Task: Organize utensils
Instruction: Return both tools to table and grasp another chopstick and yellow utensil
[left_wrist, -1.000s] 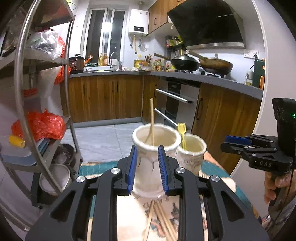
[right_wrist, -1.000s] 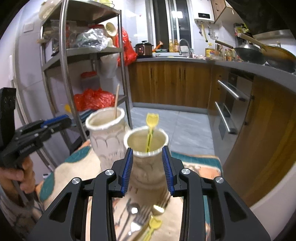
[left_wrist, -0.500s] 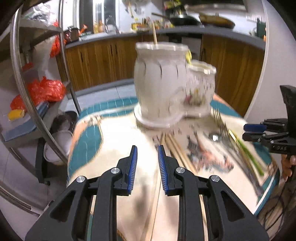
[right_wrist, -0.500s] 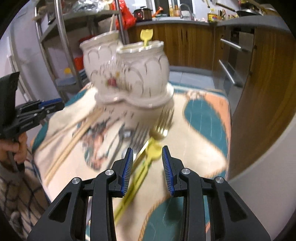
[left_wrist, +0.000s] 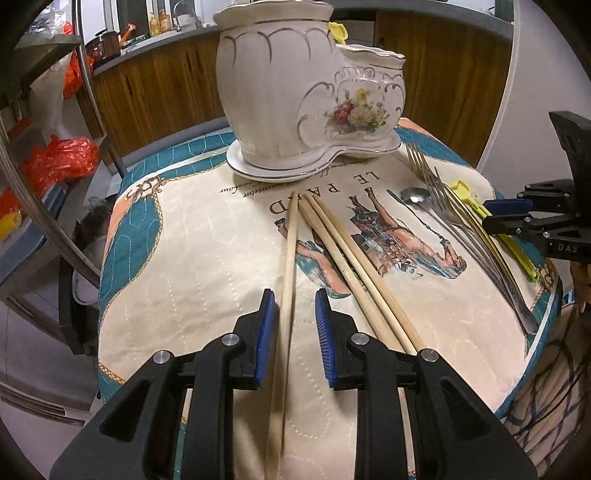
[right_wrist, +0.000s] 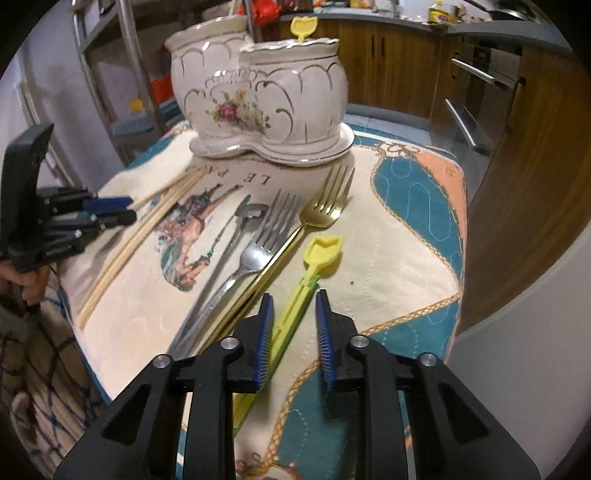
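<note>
In the left wrist view, a metal shelf rack (left_wrist: 55, 206) with orange bags fills the left edge. At the top centre a white double-pot ceramic holder (left_wrist: 295, 92) with a flower print stands on a printed cloth (left_wrist: 207, 258). At the bottom centre the left gripper (left_wrist: 291, 314) points down at the cloth; its jaws stand a little apart, with a single chopstick (left_wrist: 290, 251) lying between the blue pads, which do not press on it. Just right of it lie more chopsticks (left_wrist: 351, 262), fanned from below the holder toward the lower right. Further right lie a spoon (left_wrist: 424, 214) and forks (left_wrist: 461, 229), with a yellow plastic pick beside them at the right edge.

In the right wrist view, the left gripper shows at the left edge, over the chopsticks. The holder (right_wrist: 258, 96) sits at the top centre, a yellow pick sticking out of its nearer pot. Below it, from left to right, lie the spoon (right_wrist: 243, 221), a silver fork (right_wrist: 266, 240), a gold fork (right_wrist: 321, 206) and a yellow tulip-topped pick (right_wrist: 314, 266). The right gripper (right_wrist: 293, 314), at the bottom centre, has just been closing; the pick's stem lies between its jaws, close against the left pad, the right pad apart from it.
</note>
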